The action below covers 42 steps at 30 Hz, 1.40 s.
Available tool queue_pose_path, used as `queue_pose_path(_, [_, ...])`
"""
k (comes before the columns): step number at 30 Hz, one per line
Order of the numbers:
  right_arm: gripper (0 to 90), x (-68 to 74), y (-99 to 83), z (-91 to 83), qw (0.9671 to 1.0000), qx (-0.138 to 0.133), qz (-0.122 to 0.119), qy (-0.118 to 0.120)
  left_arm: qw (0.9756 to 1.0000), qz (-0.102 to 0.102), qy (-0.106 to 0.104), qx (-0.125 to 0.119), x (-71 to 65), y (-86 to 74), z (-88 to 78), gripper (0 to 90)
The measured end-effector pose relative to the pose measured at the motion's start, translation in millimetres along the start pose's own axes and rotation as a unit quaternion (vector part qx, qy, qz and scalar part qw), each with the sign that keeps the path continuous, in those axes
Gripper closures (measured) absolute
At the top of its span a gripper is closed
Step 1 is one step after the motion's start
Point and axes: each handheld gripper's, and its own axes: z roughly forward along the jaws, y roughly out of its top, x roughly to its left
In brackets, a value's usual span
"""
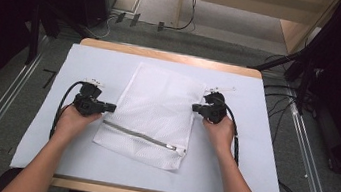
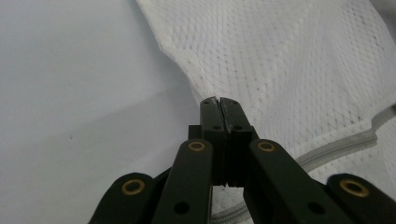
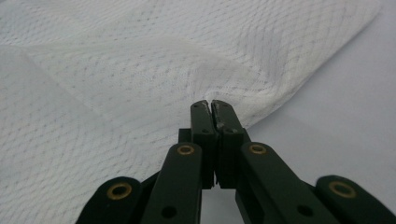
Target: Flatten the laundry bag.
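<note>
A white mesh laundry bag [image 1: 154, 109] lies flat on the pale sheet, its grey zipper [image 1: 140, 135] running across the near end. My left gripper [image 1: 112, 107] is at the bag's left edge, jaws pressed together on the fabric edge [image 2: 219, 100], which rises slightly to meet the tips. On the opposite side, my right gripper [image 1: 195, 107] is shut on the right edge [image 3: 212, 103], where the mesh [image 3: 140, 70] puckers into a small ridge at the tips. The zipper [image 2: 336, 147] passes just right of the left jaws.
A pale sheet [image 1: 251, 153] covers the wooden table [image 1: 164, 55]. Black cables trail from both grippers. Dark stands and cables sit on the floor at the right [image 1: 307, 80]; metal rails run along both sides of the table.
</note>
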Motion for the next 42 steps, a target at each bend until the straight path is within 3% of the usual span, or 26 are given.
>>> queue_pose_path(7, [90.0,1.1,8.5,9.5,0.9999,0.006,-0.005,0.01,1.0,-0.002,0.0,0.0,-8.2,-13.1,-8.2,90.0])
queue_pose_path(13, [90.0,0.1,13.9,18.7,0.9998,0.007,-0.014,0.009,0.9996,-0.023,-0.014,-0.002,-8.9,-18.3,-9.3,90.0])
queue_pose_path(16, [90.0,-0.9,15.2,20.7,0.9998,0.007,-0.014,0.01,0.9998,-0.015,-0.009,-0.005,-9.6,-17.1,-10.1,90.0])
queue_pose_path(21, [86.9,0.9,15.4,18.1,0.9999,0.002,-0.014,0.008,0.9997,-0.02,-0.014,-0.005,-4.6,-16.6,-8.1,88.9])
queue_pose_path(30, [73.5,5.2,16.0,6.0,0.9996,-0.009,-0.026,-0.001,0.999,-0.015,-0.003,-0.042,1.9,-15.2,-16.1,69.7])
queue_pose_path(35, [68.7,5.3,14.1,-2.5,0.9997,-0.02,-0.015,0.007,0.9989,-0.012,-0.003,-0.045,3.1,-12.6,-16.0,61.8])
queue_pose_path(42, [66.0,11.1,8.1,-11.2,0.9993,-0.017,-0.03,0.01,0.9986,-0.01,-0.008,-0.052,3.5,-10.1,-17.1,50.9])
